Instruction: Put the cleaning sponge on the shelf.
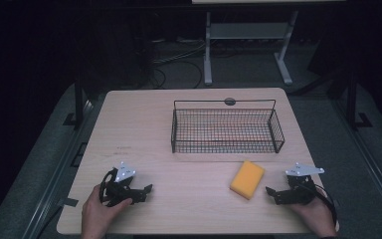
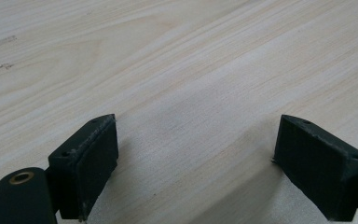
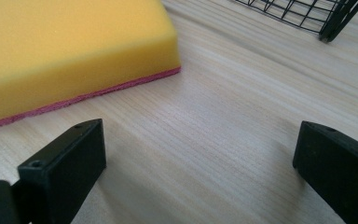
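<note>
A: Near the front edge of the surface (image 1: pixel 129 124), both hands rest low. The right tongs (image 1: pixel 273 193) point at the yellow sponge (image 1: pixel 247 179), jaws apart and nothing between them, a posture that suggests a pick-up is coming.

B: And the left tongs (image 1: pixel 146 191)?

A: Also spread wide and empty, well apart from the sponge over bare wood (probably just waiting).

B: Room to move?

A: Plenty. The sponge lies flat, just in front of the wire basket (image 1: pixel 227 130) without touching it, and the basket's top is open, near its right front corner.
</note>
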Available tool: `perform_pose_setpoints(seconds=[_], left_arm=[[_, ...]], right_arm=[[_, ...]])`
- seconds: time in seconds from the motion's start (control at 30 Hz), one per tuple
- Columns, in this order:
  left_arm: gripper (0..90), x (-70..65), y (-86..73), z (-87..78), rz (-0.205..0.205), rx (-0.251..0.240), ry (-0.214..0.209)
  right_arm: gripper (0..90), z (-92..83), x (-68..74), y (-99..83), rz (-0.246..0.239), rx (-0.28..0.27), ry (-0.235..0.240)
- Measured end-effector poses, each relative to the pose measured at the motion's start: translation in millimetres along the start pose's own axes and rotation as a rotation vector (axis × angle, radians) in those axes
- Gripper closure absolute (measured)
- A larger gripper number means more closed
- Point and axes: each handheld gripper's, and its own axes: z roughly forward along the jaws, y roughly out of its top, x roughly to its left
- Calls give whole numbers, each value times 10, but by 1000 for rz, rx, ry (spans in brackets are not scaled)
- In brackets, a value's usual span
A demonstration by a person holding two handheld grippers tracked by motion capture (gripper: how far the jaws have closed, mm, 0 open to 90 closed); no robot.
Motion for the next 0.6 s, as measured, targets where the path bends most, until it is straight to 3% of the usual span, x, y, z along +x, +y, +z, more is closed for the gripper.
perform_pose_setpoints(seconds=[0.07, 0.17, 0.27, 0.37, 0.43, 0.47, 0.53, 0.57, 0.6], left_arm=[[126, 0, 0, 0, -1, 0, 0], [126, 0, 0, 0, 0, 0, 0], [126, 0, 0, 0, 0, 0, 0], [126, 0, 0, 0, 0, -1, 0], [127, 0, -1, 0, -1, -1, 0], [127, 0, 0, 0, 0, -1, 0], [127, 0, 0, -1, 0, 0, 0], [126, 0, 0, -1, 0, 0, 0], [127, 0, 0, -1, 0, 0, 0]], right_arm=[[31, -3, 0, 0, 1, 0, -1], [133, -33, -15, 12, -6, 3, -1], [178, -53, -19, 27, 3, 14, -6], [330, -93, -8, 46, 2, 17, 0], [518, -127, -4, 101, -7, 20, 12], [518, -127, -4, 101, -7, 20, 12], [659, -130, -6, 141, -14, 31, 35], [786, -128, -5, 180, -20, 50, 47], [786, -128, -5, 180, -20, 50, 47]])
